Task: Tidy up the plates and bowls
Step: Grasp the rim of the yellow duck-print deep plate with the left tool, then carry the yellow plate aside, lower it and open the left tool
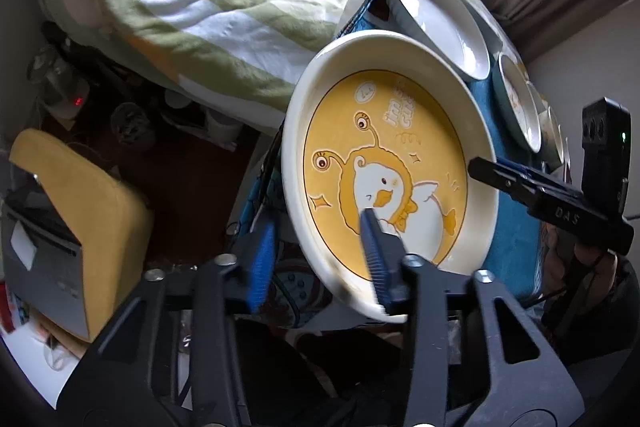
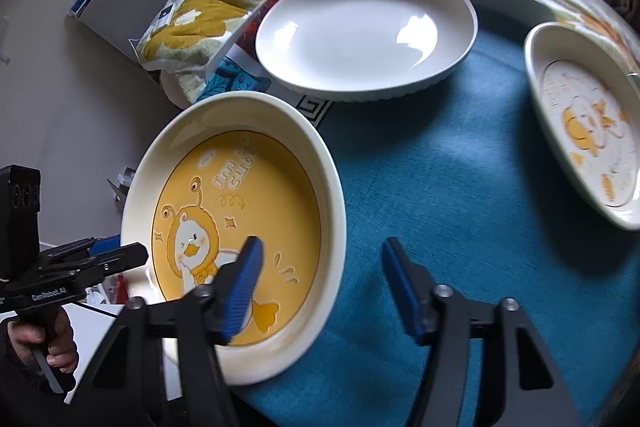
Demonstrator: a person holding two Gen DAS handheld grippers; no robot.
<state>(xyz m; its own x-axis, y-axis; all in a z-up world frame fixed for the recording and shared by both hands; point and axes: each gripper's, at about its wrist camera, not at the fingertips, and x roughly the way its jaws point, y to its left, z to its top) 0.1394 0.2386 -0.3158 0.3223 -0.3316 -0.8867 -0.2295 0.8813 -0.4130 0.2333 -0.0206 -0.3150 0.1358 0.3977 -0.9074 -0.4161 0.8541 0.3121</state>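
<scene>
Yellow duck plate [image 2: 240, 211] between both tools

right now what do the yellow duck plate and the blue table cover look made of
Yellow duck plate: looks like glazed ceramic, possibly melamine; smooth cream rim with a soft sheen and a printed cartoon.
Blue table cover: looks like woven fabric, matte, with a fine visible weave and no glare.

The left hand-held gripper [image 1: 316, 259] straddles the yellow duck plate's [image 1: 400, 99] near rim; white dishes [image 1: 436, 15] beyond.
</scene>
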